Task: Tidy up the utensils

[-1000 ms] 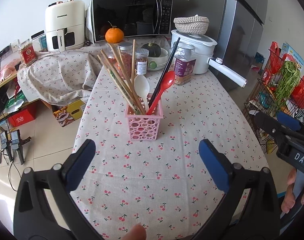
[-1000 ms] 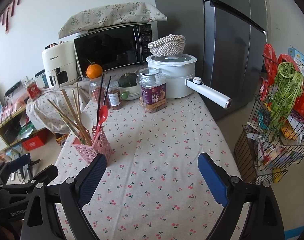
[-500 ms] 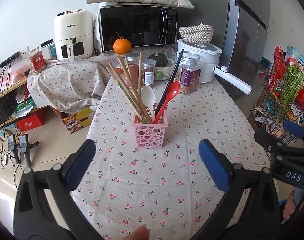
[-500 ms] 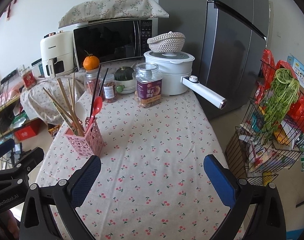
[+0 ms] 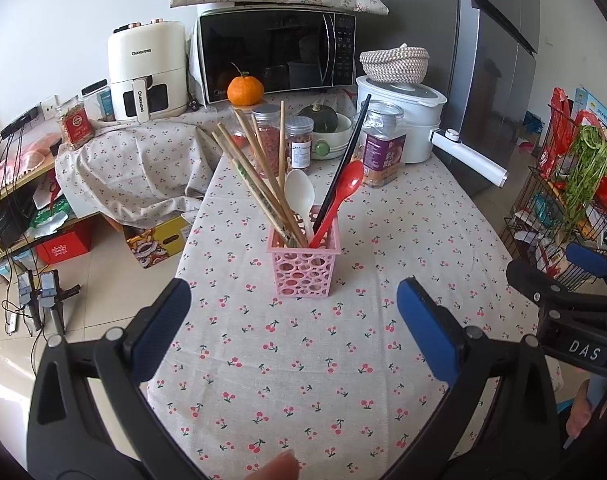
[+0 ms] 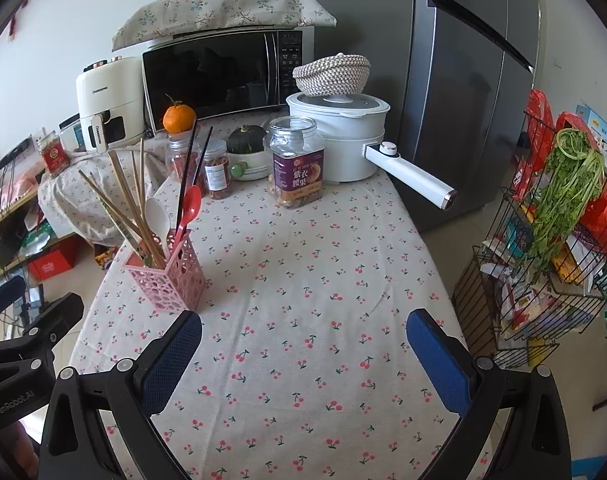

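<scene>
The left gripper (image 5: 293,312) hangs above the near part of the tabletop (image 5: 403,240) with its blue-padded jaws spread wide and nothing between them. The tabletop wears a cloth printed with small cherries.

Just beyond that gripper, toward the left edge and about midway along the tabletop's length, a pink basket (image 5: 303,266) with round holes stands upright. In it, from left to right: a bundle of wooden chopsticks (image 5: 259,184) leaning toward the left edge, a white spoon (image 5: 299,192) bowl up, a pair of black chopsticks (image 5: 343,160) leaning right, and a red spoon (image 5: 341,196) bowl up against them.

At the far end of the tabletop stand two small jars (image 5: 299,142), a white bowl holding a dark green squash (image 5: 319,118), a taller jar with a purple label (image 5: 383,148), and a white pot (image 5: 403,120) whose long handle sticks out past the right edge. A woven basket sits on the pot's lid.

The right gripper (image 6: 303,348) is held over the near middle of the tabletop, jaws likewise wide apart and empty, with the pink basket (image 6: 167,276) just beyond its left finger (image 6: 169,360). The right gripper also shows at the right edge of the left wrist view.
</scene>
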